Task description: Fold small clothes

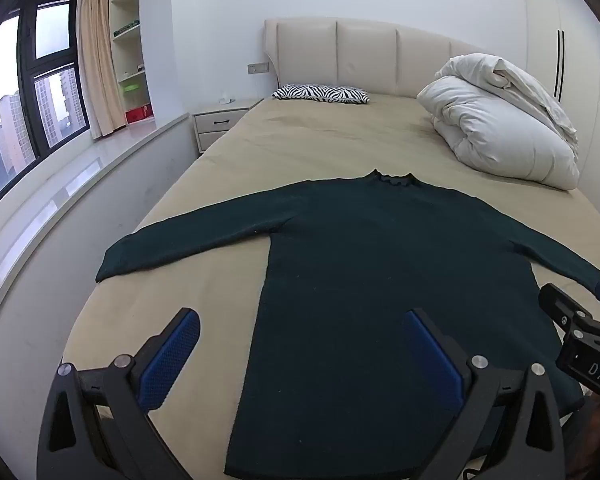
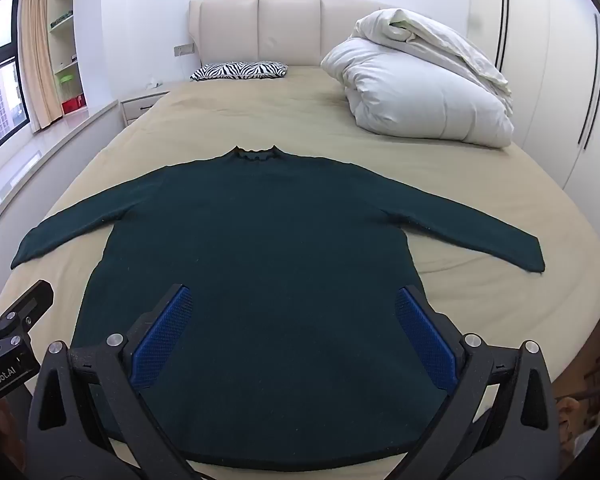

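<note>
At the far left of the room, a window [image 1: 32, 112] with a dark frame shows tall buildings outside, bordered by a beige curtain [image 1: 96, 56] and open shelves [image 1: 128, 40]. A white bedside cabinet [image 1: 220, 124] stands just beside the bed [image 1: 320, 140], which carries a tan sheet and a padded cream headboard [image 1: 364, 52]. A zebra-print pillow [image 1: 320, 93] lies at the head of the bed, left of centre. The dark green sweater [image 2: 268, 260] lies flat on the near half of the bed, collar toward the headboard, hem toward the onlooker, both sleeves spread outward and angled toward the foot of the bed. The left gripper [image 1: 302, 356] hangs above the lower left part of the sweater with its jaws set wide; one blue pad is over the bare sheet, the other over the fabric, and nothing is held between them. The right gripper [image 2: 288, 332] hangs above the lower middle of the sweater, jaws equally wide, both blue pads over the fabric and closed on nothing. Each gripper points forward and downward at the bed. To the right, a bundled white duvet [image 2: 420, 80] rests on the bed near the headboard, well apart from the sweater. White wardrobe doors [image 2: 540, 60] with dark vertical handles line the right wall.
</note>
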Action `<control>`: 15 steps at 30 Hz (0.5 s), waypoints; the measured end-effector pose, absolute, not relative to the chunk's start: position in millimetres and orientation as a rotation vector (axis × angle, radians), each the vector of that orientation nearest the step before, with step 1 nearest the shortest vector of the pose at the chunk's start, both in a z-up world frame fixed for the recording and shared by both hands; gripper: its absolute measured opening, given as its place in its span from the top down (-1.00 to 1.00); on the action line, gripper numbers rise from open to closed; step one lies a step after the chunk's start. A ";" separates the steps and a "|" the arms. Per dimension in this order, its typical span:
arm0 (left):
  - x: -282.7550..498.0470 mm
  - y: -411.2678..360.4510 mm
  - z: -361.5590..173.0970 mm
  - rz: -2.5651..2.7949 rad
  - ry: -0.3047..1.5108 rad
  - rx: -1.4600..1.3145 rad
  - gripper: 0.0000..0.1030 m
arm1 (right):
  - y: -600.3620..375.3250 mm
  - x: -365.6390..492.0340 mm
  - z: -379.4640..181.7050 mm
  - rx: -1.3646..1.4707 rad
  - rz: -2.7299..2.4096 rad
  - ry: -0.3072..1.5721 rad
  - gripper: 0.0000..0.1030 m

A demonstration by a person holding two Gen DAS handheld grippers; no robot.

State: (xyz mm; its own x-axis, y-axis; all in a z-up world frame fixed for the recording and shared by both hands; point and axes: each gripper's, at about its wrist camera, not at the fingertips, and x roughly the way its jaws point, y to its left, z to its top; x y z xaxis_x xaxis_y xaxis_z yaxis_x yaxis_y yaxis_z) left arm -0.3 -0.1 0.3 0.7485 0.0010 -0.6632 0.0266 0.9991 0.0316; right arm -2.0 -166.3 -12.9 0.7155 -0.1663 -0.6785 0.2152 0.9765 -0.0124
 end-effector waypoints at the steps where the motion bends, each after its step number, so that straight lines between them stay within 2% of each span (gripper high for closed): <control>1: -0.4 -0.3 0.5 -0.015 0.725 0.040 -1.00 | -166.3 -1.9 -13.0 0.069 -0.212 0.746 -1.00; 15: -0.3 0.0 0.4 -0.016 0.728 0.035 -1.00 | -165.4 -2.5 -14.0 0.064 -0.213 0.746 -1.00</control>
